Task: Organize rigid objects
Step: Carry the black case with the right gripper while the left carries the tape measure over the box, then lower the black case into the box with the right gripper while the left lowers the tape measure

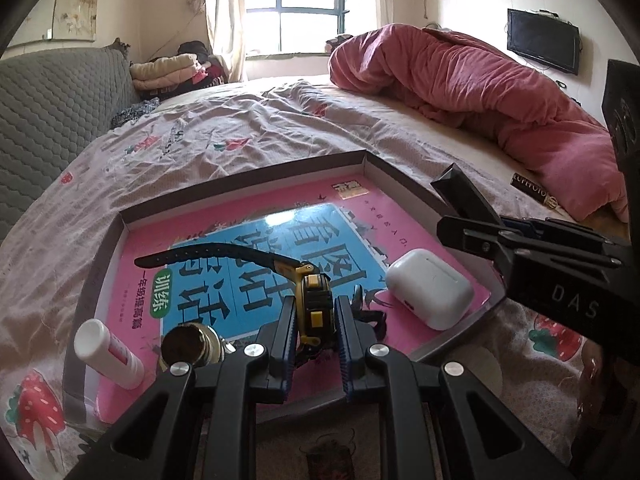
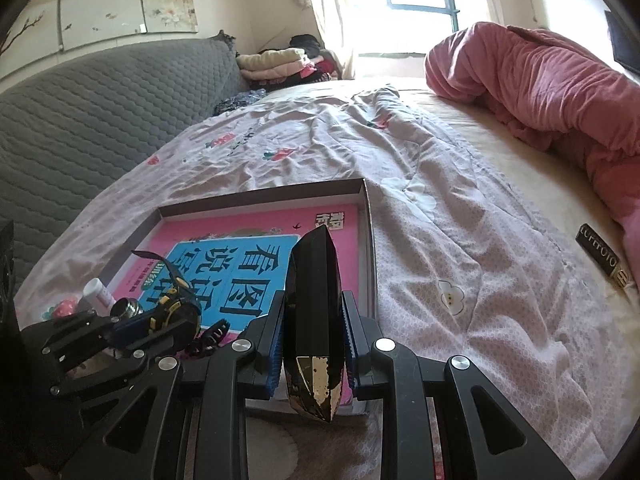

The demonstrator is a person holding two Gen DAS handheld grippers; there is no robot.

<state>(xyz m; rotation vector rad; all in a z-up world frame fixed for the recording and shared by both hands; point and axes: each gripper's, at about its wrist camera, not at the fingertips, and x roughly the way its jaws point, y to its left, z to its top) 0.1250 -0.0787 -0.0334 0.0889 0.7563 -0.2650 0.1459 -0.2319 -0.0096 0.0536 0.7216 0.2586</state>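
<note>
Left tool (image 1: 314, 320): fingers clamped on a yellow-and-black watch (image 1: 312, 300), gripped at the case; its black strap arcs up and left over the tray. Right tool (image 2: 314, 344): fingers clamped on a black faceted case (image 2: 314, 300) with a worn gold end facing the camera; it is held lengthwise, pointing away, above the tray's right edge.

Shallow cardboard tray (image 1: 248, 178) sits on the bed (image 1: 240, 132), on the strawberry-print sheet. Tray floor is covered by a pink and blue book (image 1: 256, 248) with Chinese lettering.

In the tray: white earbud case (image 1: 430, 288) at the right side, lying on the book; white tube (image 1: 108, 354) resting against the left wall; round brass-coloured item (image 1: 192, 346) just beside the tube, partly hidden behind the left tool.

Outside the tray: dark lettered bar (image 2: 600, 256) on the bed to the right, near the pink duvet (image 1: 480, 96).
</note>
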